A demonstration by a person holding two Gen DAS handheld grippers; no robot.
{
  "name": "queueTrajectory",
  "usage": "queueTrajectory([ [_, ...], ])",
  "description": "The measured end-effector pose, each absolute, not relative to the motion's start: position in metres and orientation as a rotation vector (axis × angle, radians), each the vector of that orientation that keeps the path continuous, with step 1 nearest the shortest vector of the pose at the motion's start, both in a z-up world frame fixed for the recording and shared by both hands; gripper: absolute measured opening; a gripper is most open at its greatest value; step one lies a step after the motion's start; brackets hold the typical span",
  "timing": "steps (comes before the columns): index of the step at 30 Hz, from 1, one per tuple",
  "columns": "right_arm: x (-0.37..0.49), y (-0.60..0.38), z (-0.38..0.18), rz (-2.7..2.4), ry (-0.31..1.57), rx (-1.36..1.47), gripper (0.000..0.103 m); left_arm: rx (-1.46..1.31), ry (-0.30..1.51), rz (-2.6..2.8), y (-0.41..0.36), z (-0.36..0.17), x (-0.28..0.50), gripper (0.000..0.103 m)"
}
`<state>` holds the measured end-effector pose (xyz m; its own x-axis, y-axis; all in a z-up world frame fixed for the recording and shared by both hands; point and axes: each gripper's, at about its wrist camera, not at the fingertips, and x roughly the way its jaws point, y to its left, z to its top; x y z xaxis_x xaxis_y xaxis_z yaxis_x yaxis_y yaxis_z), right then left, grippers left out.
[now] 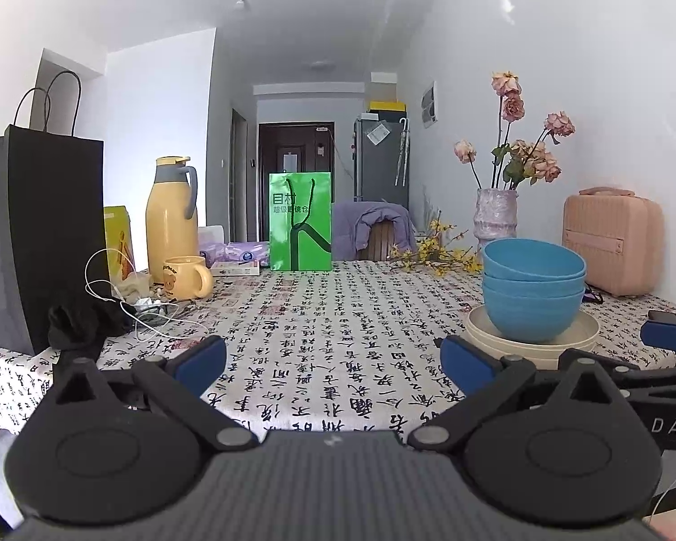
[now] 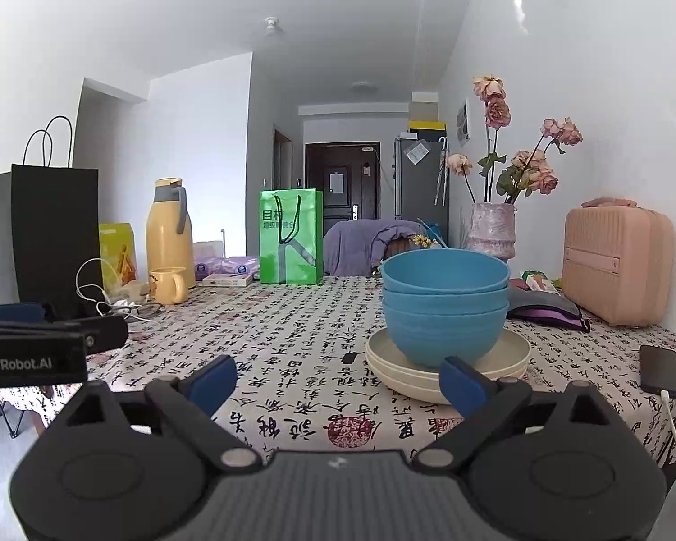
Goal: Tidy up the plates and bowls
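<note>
Your counter (image 2: 293, 338) is draped in a white cloth printed all over with black calligraphy and a few red seals. On its right side, in front of the vase of dried pink roses (image 2: 493, 230), sits the stack you are sorting: cream plates (image 2: 513, 356), shallow and matte, at least two nested with their rims showing as separate lines, and on top of them the blue bowls (image 2: 444, 306), three deep round ones set one inside another, their rims forming stepped bands. The bowls stand upright and centred on the plates. Your right claw (image 2: 338, 381) is spread wide with nothing between its blue pads; its right pad overlaps the near rim of the plates in view. Your left claw (image 1: 333, 360) is likewise wide open and empty, with the stack just beyond its right finger.
</note>
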<state>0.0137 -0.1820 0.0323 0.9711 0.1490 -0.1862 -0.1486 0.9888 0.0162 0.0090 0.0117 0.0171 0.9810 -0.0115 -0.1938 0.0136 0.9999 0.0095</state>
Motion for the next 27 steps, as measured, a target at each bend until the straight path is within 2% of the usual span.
queueTrajectory([
  [27,0.0148,-0.1813,0.0364,0.173,0.162,-0.014,0.097,0.008,0.183,-0.01,0.0124,0.02,0.0077,0.103],
])
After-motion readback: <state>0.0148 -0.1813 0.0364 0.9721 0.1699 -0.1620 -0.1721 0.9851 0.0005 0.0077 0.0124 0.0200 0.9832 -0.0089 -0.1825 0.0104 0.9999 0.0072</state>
